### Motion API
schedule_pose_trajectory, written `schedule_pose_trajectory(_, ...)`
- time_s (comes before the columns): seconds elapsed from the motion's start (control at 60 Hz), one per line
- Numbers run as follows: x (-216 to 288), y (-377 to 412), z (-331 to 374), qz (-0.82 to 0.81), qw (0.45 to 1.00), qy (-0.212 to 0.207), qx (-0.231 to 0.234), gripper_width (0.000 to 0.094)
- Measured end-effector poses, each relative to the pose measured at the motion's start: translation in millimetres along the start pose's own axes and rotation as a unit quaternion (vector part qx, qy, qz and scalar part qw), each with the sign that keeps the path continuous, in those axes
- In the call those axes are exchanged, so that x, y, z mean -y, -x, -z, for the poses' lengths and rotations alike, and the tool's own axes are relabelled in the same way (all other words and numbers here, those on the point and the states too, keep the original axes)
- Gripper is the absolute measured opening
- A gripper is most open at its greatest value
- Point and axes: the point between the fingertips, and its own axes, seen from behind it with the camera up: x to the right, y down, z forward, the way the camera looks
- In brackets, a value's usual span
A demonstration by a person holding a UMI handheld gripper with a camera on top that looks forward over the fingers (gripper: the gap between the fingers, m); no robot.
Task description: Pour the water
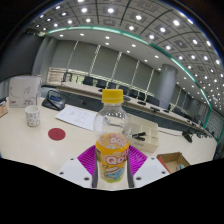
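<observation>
Between the tongs [113, 168], upright bottle [113, 140], gripped

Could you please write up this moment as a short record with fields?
setting: conference room with long tables
held item: bottle, yellow cap, yellow label, upright
gripper: gripper, both fingers pressing on the bottle
on the table: small cup, sheet of paper
cup position: beyond the fingers, well apart from the bottle
pouring: not started

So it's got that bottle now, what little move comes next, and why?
Probably carry the bottle toward the paper cup before any tilting. The jaws appear shut on the bottle, which is upright with its yellow cap on, and the cup stands well off on the table.
</observation>
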Motion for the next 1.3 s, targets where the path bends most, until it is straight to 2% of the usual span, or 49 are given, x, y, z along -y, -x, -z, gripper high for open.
schedule_pose_trajectory(0.283,120,83,-39,0.230,0.971,-0.006,-0.070,0.0410)
schedule_pose_trajectory(0.45,172,153,-63,0.410,0.906,-0.025,-0.106,0.0407)
schedule_pose_trajectory(0.733,181,232,-117,0.668,0.732,-0.024,-0.128,0.0407)
schedule_pose_trajectory(0.8,179,245,-127,0.713,0.689,-0.038,-0.126,0.0409)
schedule_pose_trajectory(0.883,170,250,-133,0.748,0.651,-0.035,-0.121,0.0408)
schedule_pose_trajectory(1.0,164,247,-138,0.748,0.654,-0.026,-0.114,0.0408)
schedule_pose_trajectory(1.133,176,251,-130,0.723,0.680,-0.052,-0.106,0.0408)
schedule_pose_trajectory(1.3,202,243,-118,0.598,0.795,-0.075,-0.071,0.0408)
